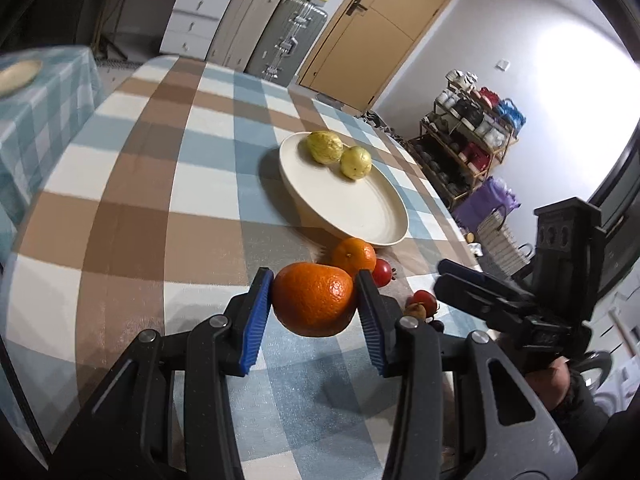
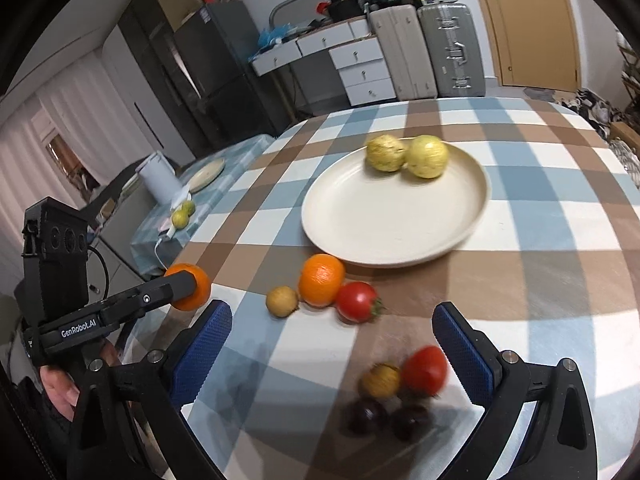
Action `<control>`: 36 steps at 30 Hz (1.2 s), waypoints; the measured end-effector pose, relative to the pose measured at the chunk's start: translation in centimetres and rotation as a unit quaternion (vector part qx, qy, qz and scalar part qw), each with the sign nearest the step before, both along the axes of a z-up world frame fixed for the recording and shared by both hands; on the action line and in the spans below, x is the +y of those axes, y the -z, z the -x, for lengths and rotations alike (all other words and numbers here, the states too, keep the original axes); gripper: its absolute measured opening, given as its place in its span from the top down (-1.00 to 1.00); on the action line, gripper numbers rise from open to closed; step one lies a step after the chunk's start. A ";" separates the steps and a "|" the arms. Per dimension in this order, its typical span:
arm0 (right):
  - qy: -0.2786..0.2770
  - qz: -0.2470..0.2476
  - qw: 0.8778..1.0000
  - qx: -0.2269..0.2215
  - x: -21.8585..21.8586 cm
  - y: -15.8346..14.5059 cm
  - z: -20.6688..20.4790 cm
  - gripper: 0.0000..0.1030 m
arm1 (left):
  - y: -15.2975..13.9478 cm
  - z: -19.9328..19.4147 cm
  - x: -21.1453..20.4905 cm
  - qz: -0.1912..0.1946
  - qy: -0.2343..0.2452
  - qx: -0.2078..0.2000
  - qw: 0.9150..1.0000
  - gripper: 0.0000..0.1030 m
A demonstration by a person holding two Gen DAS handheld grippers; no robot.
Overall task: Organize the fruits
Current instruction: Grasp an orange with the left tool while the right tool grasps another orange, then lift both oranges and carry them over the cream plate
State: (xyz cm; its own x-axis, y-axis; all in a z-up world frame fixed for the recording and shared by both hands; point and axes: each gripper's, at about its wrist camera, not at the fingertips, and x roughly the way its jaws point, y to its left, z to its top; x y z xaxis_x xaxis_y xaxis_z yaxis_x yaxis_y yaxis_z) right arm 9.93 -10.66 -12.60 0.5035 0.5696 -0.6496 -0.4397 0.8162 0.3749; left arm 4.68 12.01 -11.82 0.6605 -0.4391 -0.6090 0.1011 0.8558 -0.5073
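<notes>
My left gripper (image 1: 314,294) is shut on an orange (image 1: 314,298), lifted above the checked tablecloth; the same orange (image 2: 190,286) shows at the left of the right wrist view. A cream plate (image 1: 352,204) (image 2: 384,220) holds two yellow-green fruits (image 1: 324,147) (image 2: 428,156). Before the plate lie a second orange (image 1: 354,255) (image 2: 322,279), a red tomato (image 1: 382,272) (image 2: 357,301) and a small tan fruit (image 2: 282,301). My right gripper (image 2: 332,350) stands open above another tomato (image 2: 425,370), a tan fruit (image 2: 380,380) and two dark fruits (image 2: 366,414).
The round table (image 1: 140,184) has bare cloth left of the plate. A side table (image 2: 224,160) at the left carries a plate, a white jug and two small green fruits. Suitcases, drawers and a door stand behind; a shelf rack (image 1: 468,140) is to the right.
</notes>
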 end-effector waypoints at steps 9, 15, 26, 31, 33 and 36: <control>-0.016 0.019 0.999 0.025 3.6 1.3 -2.6 -0.93 | 1.3 -0.7 0.9 0.016 0.000 0.010 1.000 0.24; -0.022 0.043 0.998 0.030 5.3 1.9 -3.4 -0.64 | 2.1 -1.6 1.7 0.036 0.000 0.024 0.999 0.24; -0.038 0.128 0.991 -0.003 7.5 1.6 -2.9 0.01 | 2.5 -2.1 1.6 0.040 0.002 0.026 0.999 0.24; -0.046 0.193 0.980 -0.029 9.0 1.7 -2.4 0.19 | 2.7 -2.2 1.7 0.042 0.001 0.028 0.999 0.24; -0.047 0.201 0.978 -0.033 9.1 1.6 -2.3 0.29 | 2.8 -2.3 1.8 0.042 -0.001 0.029 0.999 0.24; -0.052 0.207 0.976 -0.035 9.1 1.6 -2.1 0.33 | 2.7 -2.2 1.8 0.041 -0.001 0.029 0.999 0.24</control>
State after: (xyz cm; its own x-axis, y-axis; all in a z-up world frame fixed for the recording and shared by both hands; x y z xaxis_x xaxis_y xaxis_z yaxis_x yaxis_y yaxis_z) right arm 12.07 -1.54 -14.20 0.5086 0.3158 -0.8010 -0.5402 0.8415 -0.0112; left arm 6.88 13.79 -14.57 0.6263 -0.4874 -0.6084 0.0679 0.8116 -0.5803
